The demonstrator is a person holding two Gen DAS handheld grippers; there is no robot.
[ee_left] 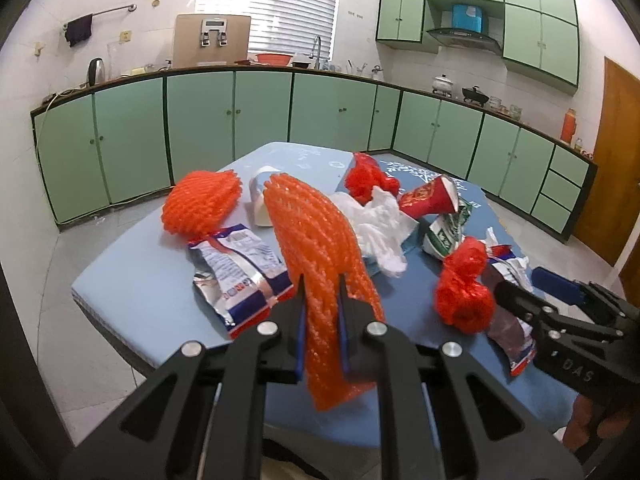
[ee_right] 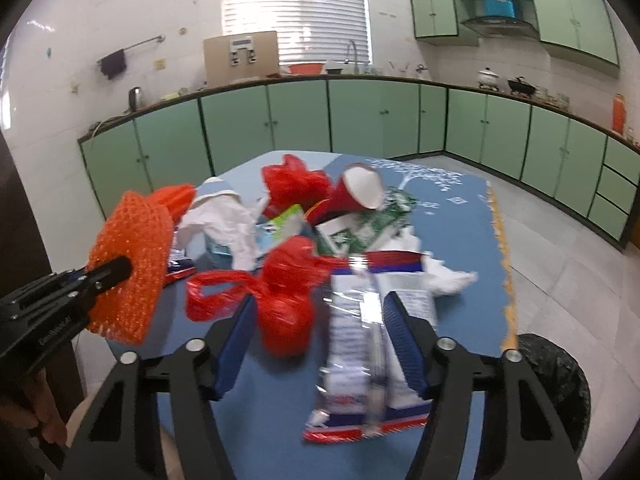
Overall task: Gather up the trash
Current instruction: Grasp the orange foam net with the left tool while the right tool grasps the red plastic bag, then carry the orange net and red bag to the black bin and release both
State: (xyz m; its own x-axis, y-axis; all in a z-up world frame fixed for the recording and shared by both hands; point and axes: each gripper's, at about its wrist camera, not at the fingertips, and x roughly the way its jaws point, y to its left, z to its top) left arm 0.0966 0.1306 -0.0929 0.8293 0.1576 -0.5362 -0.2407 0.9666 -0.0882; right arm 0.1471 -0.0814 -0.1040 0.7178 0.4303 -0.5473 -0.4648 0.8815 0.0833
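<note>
My left gripper point(ee_left: 322, 280) is shut on an orange foam net sleeve point(ee_left: 320, 248) and holds it above the blue table point(ee_left: 132, 292); it also shows in the right wrist view point(ee_right: 132, 264). My right gripper point(ee_right: 318, 300) is open over a knotted red plastic bag point(ee_right: 288, 292) and a silver snack wrapper point(ee_right: 360, 352). In the left wrist view the right gripper point(ee_left: 536, 286) sits beside that red bag point(ee_left: 464, 292). More trash lies on the table: a second orange net point(ee_left: 204, 204), a silver wrapper point(ee_left: 236, 272), white plastic point(ee_left: 380, 224), a red paper cup point(ee_left: 428, 198).
A green-white carton point(ee_right: 360, 232) and another red bag point(ee_right: 296, 184) lie mid-table. A black bin bag point(ee_right: 560, 380) sits right of the table's edge. Green cabinets point(ee_left: 260, 112) line the walls beyond tiled floor.
</note>
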